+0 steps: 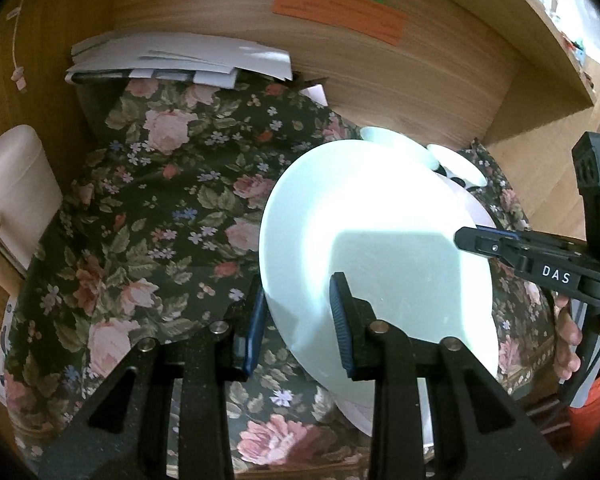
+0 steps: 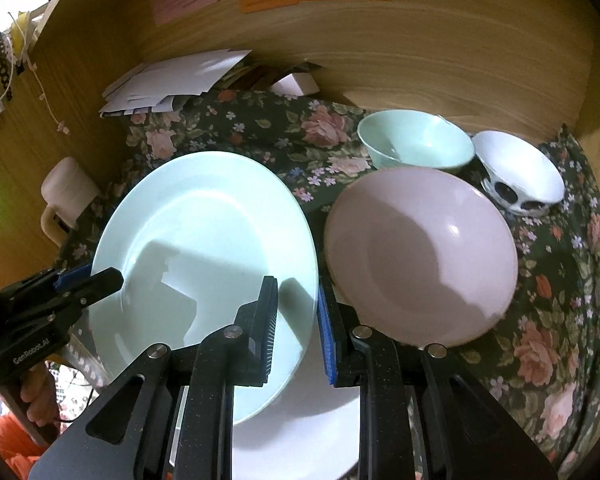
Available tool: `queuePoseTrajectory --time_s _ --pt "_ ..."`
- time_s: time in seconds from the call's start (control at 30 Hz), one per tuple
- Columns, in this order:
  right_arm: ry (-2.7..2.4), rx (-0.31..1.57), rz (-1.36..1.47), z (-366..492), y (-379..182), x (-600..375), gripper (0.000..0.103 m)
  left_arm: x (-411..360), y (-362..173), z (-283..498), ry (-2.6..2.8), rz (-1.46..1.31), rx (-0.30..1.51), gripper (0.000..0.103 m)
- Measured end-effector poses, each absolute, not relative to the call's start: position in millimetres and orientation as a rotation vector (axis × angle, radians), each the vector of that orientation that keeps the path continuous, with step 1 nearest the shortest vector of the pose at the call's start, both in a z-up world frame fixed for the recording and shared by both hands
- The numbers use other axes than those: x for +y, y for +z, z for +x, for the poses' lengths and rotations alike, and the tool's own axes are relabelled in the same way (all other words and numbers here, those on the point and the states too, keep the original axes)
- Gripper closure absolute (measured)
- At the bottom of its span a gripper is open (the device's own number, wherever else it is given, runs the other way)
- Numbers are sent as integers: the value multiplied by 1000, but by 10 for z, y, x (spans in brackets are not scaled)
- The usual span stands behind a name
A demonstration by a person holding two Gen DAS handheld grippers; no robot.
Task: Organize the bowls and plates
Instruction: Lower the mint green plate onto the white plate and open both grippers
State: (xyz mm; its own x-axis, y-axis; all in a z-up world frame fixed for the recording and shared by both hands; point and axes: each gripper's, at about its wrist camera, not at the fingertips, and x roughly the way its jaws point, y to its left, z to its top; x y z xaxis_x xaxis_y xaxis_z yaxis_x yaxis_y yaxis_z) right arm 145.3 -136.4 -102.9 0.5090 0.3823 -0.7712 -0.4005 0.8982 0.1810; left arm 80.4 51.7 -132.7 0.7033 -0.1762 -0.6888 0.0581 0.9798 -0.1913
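Note:
A mint-green plate [image 2: 204, 248] is held tilted above the floral cloth, and it also shows in the left wrist view [image 1: 380, 248]. My left gripper [image 1: 298, 312] is shut on its left rim. My right gripper [image 2: 298, 328] is shut on its right rim and shows from the side in the left wrist view [image 1: 476, 240]. A white plate [image 2: 300, 432] lies under it. A large pink bowl [image 2: 420, 256] sits to the right. Behind it stand a mint bowl [image 2: 416, 140] and a white bowl with black spots [image 2: 520, 172].
A floral cloth [image 1: 148, 216] covers the desk inside a wooden alcove. A stack of white papers [image 1: 180, 60] lies at the back. A white plastic jug [image 1: 16, 184] stands at the left. Coloured notes [image 1: 340, 8] stick to the back wall.

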Motion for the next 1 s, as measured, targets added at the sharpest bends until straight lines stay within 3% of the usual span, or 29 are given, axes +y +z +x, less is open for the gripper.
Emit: queuePoseTrajectory --time_s 1.0 --pt "459 957 71 1120 -1409 -1673 85 220 -1627 663 -131 -78 887 72"
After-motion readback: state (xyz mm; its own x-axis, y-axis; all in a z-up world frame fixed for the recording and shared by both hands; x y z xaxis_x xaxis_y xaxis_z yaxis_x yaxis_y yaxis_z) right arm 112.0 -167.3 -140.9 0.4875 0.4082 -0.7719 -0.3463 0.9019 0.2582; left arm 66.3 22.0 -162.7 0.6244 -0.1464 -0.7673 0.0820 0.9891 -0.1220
